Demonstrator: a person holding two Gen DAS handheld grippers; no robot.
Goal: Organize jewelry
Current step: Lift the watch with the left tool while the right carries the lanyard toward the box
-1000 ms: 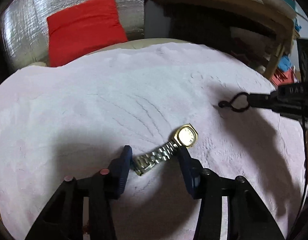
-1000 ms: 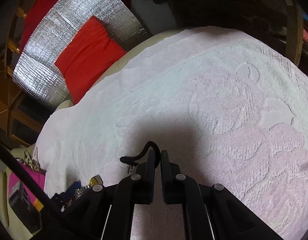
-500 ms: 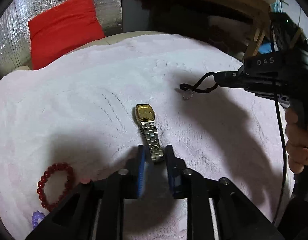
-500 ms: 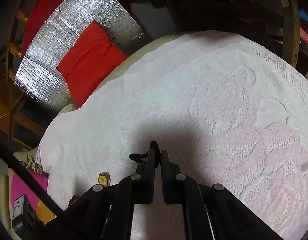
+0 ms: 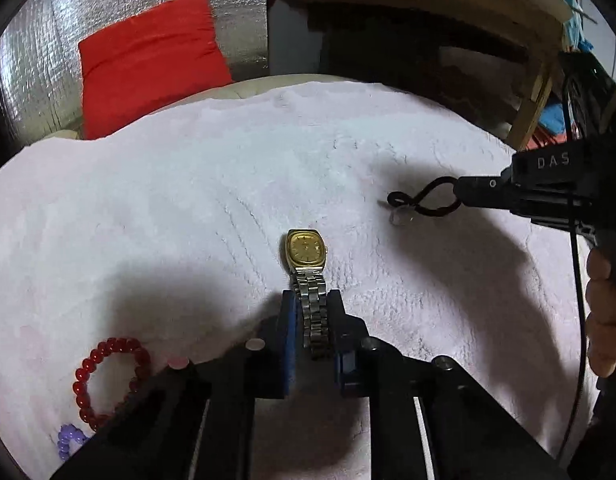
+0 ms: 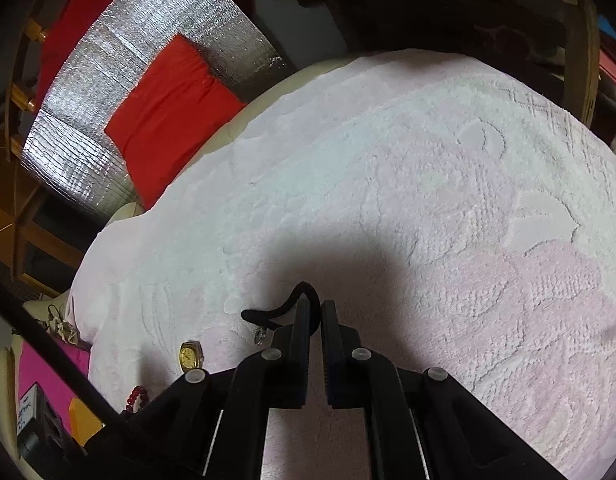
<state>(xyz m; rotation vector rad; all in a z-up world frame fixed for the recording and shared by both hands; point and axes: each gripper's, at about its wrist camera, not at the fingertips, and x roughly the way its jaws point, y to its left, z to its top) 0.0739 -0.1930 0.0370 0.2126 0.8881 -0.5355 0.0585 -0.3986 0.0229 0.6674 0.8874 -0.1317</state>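
Observation:
A gold-faced watch (image 5: 306, 249) with a steel link band lies on the pale pink towel (image 5: 188, 208). My left gripper (image 5: 312, 312) is shut on the watch's band, its face pointing away from me. My right gripper (image 6: 315, 312) is shut on a black cord necklace (image 6: 286, 309) with a small clear pendant (image 6: 261, 335), held just above the towel; it also shows in the left wrist view (image 5: 424, 202). The watch shows small in the right wrist view (image 6: 190, 355).
A red bead bracelet (image 5: 108, 380) and a purple bead piece (image 5: 70, 446) lie at the towel's near left. A red cushion (image 5: 148, 64) leans on silver foil at the back. A wooden shelf (image 5: 448, 4) stands behind right.
My left gripper closed from wide open onto the watch band and the watch turned lengthwise. The right gripper, still holding the cord, moved closer to the watch.

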